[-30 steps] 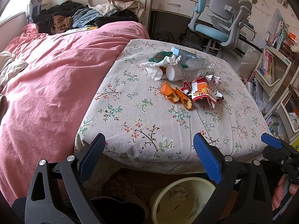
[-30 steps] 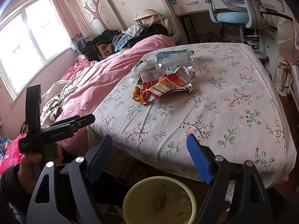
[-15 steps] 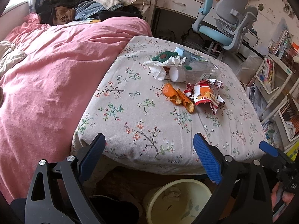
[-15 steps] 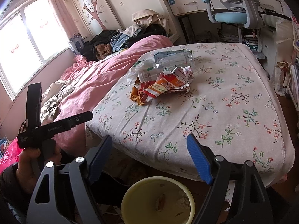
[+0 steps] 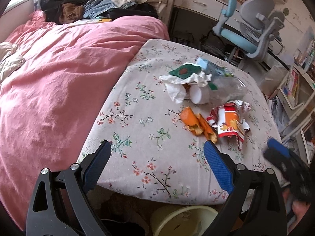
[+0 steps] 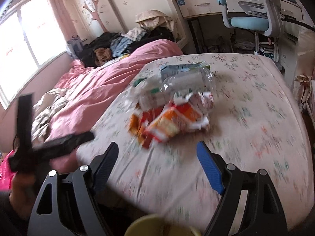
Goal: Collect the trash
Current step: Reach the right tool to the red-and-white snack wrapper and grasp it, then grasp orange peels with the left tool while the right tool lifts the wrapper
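floral-covered table (image 5: 137,129) beside a bed under a pink quilt (image 5: 59,74). trash heaped toward the table's far side: orange peel (image 5: 194,123) touching a crumpled red-and-orange snack wrapper (image 5: 231,123); behind them a clear plastic bottle (image 5: 214,90) on its side, white cap facing the camera, white tissue (image 5: 181,86) and a green wrapper (image 5: 185,70) against it, a pale blue carton (image 5: 208,66) at the back. left gripper (image 5: 157,157) over the near table edge, jaws wide apart, nothing between them. right gripper (image 6: 157,155) likewise spread wide and empty, view blurred, snack wrapper (image 6: 173,122) ahead of it. yellow bin (image 5: 183,220) on the floor below the table edge. blue desk chair (image 5: 248,37) beyond.
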`<state>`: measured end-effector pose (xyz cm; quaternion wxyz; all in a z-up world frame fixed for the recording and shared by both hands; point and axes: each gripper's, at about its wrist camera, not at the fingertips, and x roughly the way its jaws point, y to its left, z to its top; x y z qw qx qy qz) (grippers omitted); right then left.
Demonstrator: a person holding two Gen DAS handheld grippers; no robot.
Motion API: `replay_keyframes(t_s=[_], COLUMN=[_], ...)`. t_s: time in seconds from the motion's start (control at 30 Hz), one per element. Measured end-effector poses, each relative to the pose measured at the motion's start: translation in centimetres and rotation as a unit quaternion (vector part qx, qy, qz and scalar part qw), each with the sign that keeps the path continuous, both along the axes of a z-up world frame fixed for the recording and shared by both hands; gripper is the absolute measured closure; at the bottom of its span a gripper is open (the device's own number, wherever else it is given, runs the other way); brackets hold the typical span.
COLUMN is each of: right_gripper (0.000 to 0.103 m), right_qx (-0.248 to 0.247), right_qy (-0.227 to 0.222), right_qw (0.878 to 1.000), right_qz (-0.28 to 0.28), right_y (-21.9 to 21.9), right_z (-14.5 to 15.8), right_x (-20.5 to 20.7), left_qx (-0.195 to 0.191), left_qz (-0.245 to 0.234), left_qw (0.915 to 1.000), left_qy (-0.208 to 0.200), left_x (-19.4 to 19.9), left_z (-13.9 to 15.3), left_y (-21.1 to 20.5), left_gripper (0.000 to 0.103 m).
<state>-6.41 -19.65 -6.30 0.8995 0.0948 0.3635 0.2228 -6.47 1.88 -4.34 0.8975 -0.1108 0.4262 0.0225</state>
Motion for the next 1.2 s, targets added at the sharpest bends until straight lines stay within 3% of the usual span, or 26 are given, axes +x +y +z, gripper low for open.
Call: replay_keyframes(t_s=[0.13, 0.2, 0.23, 0.27, 0.3, 0.37, 0.47, 0.63, 0.73, 0.87, 0.9, 0.97, 1.03, 1.2], right_gripper=[0.025, 0.028, 0.044, 0.052, 0.053, 0.07, 0.087, 0.096, 0.096, 0.092, 0.084, 0.031, 0.029, 0.029], right_qx=[-0.01, -0.043, -0.054, -0.071, -0.072, -0.069, -0.071, -0.095, -0.096, -0.053, -0.041, -0.032, -0.027, -0.034], right_qy=[0.017, 0.037, 0.046, 0.06, 0.057, 0.061, 0.068, 0.063, 0.071, 0.083, 0.076, 0.06, 0.044, 0.061], right_qw=[1.0, 0.998, 0.997, 0.995, 0.996, 0.996, 0.995, 0.993, 0.992, 0.995, 0.996, 0.997, 0.998, 0.997], right_qz=[-0.02, -0.032, -0.031, -0.027, -0.022, -0.007, 0.014, 0.036, 0.034, 0.025, 0.027, 0.027, 0.028, 0.024], right_y=[1.7, 2.5, 2.7, 2.6, 2.2, 1.3, -0.3, -1.7, -2.8, -3.6, -3.6, -3.2, -2.7, -1.1], right_z=[-1.2, -2.2, -2.6, -3.4, -3.5, -3.3, -2.3, -0.6, -1.2, -2.1, -1.8, -1.3, -0.9, -2.5], right_x=[4.3, 6.1, 6.5, 7.2, 7.1, 6.9, 6.1, 3.8, 3.1, 3.7, 3.6, 3.5, 3.3, 4.3], left_qx=[0.0, 0.003, 0.004, 0.006, 0.007, 0.006, 0.0, 0.008, 0.011, 0.019, 0.021, 0.026, 0.029, 0.034], left_qz=[0.0, -0.006, -0.011, -0.015, -0.018, -0.024, -0.033, -0.044, -0.043, -0.045, -0.049, -0.055, -0.064, -0.075], left_qw=[1.0, 1.0, 0.9999, 0.9998, 0.9998, 0.9996, 0.9993, 0.9984, 0.998, 0.9977, 0.9975, 0.9972, 0.9967, 0.9959], left_qy=[0.003, 0.005, 0.007, 0.008, 0.009, 0.012, 0.019, 0.035, 0.045, 0.047, 0.045, 0.044, 0.041, 0.037], left_x=[1.0, 1.6, 2.0, 2.3, 2.6, 3.4, 4.7, 7.0, 7.8, 8.3, 8.4, 8.4, 8.4, 8.5], left_z=[-0.3, -0.3, -0.5, -0.5, -0.6, -0.8, -1.2, -2.3, -3.1, -3.8, -3.8, -3.8, -3.8, -3.8], left_y=[0.0, -0.3, -0.5, -0.7, -0.9, -1.2, -1.8, -3.0, -3.3, -3.5, -3.7, -3.9, -4.3, -4.7], left_gripper=[0.011, 0.011, 0.011, 0.011, 0.011, 0.011, 0.012, 0.022, 0.029, 0.037, 0.038, 0.042, 0.045, 0.054])
